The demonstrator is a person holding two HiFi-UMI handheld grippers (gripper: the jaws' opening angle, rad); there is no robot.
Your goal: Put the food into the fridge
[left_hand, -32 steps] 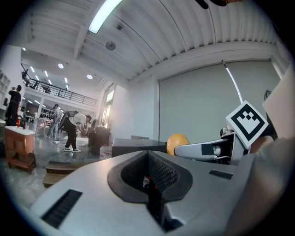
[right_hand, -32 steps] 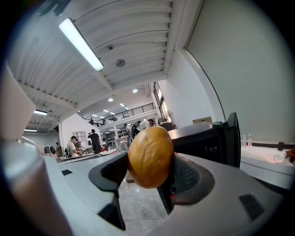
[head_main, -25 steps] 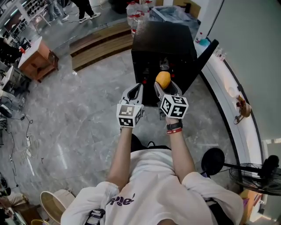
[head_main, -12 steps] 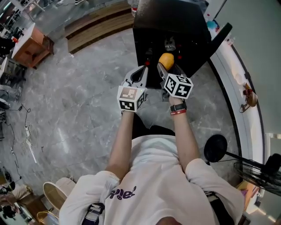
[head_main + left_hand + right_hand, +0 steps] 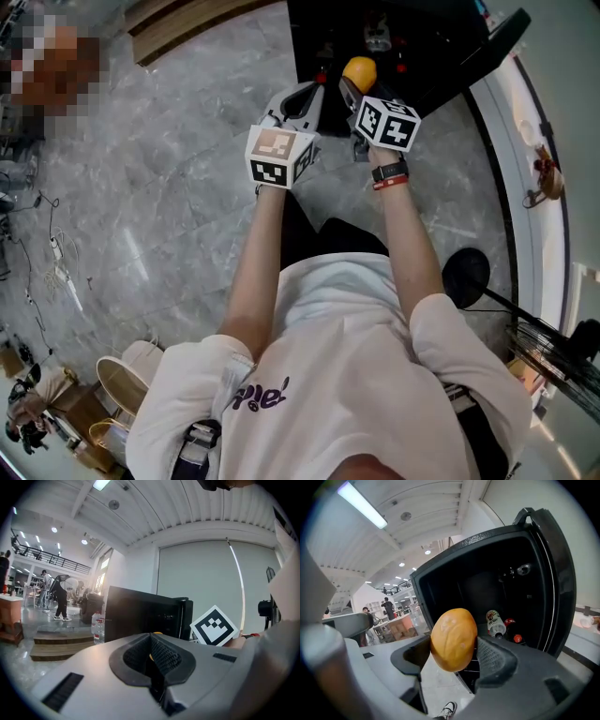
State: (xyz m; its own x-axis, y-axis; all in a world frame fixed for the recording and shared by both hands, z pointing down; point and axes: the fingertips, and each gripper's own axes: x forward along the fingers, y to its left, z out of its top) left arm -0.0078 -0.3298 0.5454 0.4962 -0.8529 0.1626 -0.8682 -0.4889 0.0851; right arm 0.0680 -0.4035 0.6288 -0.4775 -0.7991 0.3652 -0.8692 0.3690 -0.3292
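My right gripper (image 5: 454, 654) is shut on a round orange-yellow food item (image 5: 453, 639), which sits between its two black pads. It hovers just in front of the open black fridge (image 5: 487, 588). Bottles with red caps (image 5: 496, 623) lie on the fridge's wire shelf. The fridge door (image 5: 557, 573) stands open to the right. In the head view the food item (image 5: 359, 72) is at the fridge (image 5: 412, 37) opening, with the right gripper (image 5: 354, 91) below it. My left gripper (image 5: 302, 101) is beside it on the left, its pads (image 5: 161, 656) pressed together with nothing between them.
A white ledge (image 5: 527, 187) runs along the wall at the right. A standing fan (image 5: 562, 361) and its round black base (image 5: 466, 277) are behind me on the right. Wooden steps (image 5: 187, 17) lie far left, with water bottles (image 5: 97, 626) beside the fridge and cables (image 5: 56, 272) on the marble floor.
Both grippers have moved forward toward the fridge. The food has stayed in the right gripper and now sits at the opening. The left gripper has stayed shut.
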